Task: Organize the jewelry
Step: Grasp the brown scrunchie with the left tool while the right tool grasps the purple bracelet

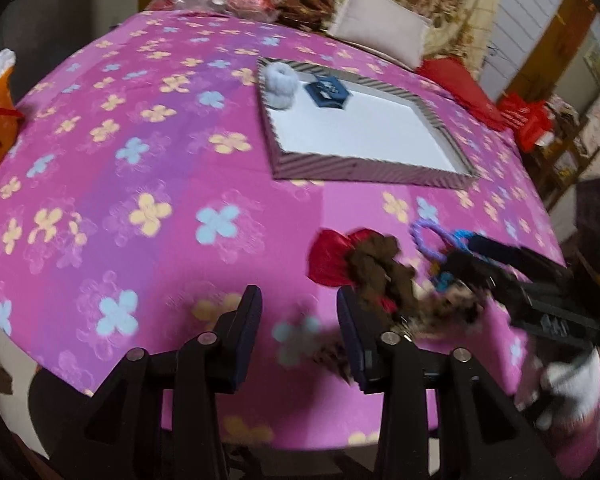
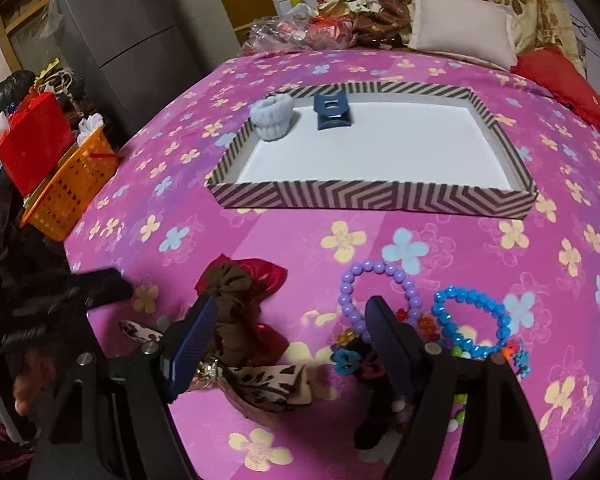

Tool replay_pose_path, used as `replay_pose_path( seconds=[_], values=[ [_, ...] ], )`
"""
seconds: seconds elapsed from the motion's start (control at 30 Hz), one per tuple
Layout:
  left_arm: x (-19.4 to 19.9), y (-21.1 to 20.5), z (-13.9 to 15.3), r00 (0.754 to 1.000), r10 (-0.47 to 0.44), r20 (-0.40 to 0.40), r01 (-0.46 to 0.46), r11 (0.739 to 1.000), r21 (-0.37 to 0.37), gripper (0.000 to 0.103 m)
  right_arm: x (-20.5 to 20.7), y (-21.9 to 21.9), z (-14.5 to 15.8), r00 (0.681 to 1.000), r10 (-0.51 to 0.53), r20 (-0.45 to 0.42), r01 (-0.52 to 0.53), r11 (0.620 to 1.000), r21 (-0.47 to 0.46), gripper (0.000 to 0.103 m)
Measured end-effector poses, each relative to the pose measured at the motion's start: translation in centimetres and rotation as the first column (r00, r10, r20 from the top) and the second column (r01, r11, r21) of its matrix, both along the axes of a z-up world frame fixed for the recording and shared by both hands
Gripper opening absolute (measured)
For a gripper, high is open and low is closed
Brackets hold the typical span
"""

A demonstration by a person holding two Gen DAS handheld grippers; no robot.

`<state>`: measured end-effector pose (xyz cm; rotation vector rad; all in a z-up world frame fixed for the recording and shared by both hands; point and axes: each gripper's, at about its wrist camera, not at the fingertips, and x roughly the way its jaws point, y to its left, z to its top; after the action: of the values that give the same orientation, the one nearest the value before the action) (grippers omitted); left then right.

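Fingers of the right hand-held gripper [image 2: 290, 334] stand spread and hold nothing, straddling the brown scrunchie [image 2: 230, 312] on the bed, beads just beside. A good grasp would centre on the scrunchie, clear of the red bow [image 2: 266, 276] and purple bracelet [image 2: 380, 284]. The left hand-held gripper [image 1: 298, 320] hovers released. Beyond, the striped tray [image 2: 372, 198] holds a pale scrunchie [image 2: 274, 116] and blue clip [image 2: 332, 111].

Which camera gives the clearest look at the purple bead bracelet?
The right wrist view: the purple bead bracelet lies sharp and nearly whole on the bedspread, one of the right tongs crossing it. The left wrist view shows it small and blurred.
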<state>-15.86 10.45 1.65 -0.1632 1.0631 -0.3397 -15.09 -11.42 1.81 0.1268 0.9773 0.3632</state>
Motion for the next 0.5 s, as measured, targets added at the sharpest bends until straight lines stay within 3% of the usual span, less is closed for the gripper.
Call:
replay_pose_path(
  seconds=[0.2,0.5],
  values=[
    [-1.3,-1.2,0.6,0.996,-0.094,0.011,0.094,0.993,-0.070,0.057,0.4,-1.6,0.3,0.999,-0.037,-0.002,0.037,0.999,0.033,0.080],
    [-2.0,-4.9,-1.6,0.980,-0.200,0.011,0.199,0.979,0.042,0.057,0.3,-5.7,1.2,0.992,-0.129,0.012,0.129,0.991,0.032,0.080]
  ],
)
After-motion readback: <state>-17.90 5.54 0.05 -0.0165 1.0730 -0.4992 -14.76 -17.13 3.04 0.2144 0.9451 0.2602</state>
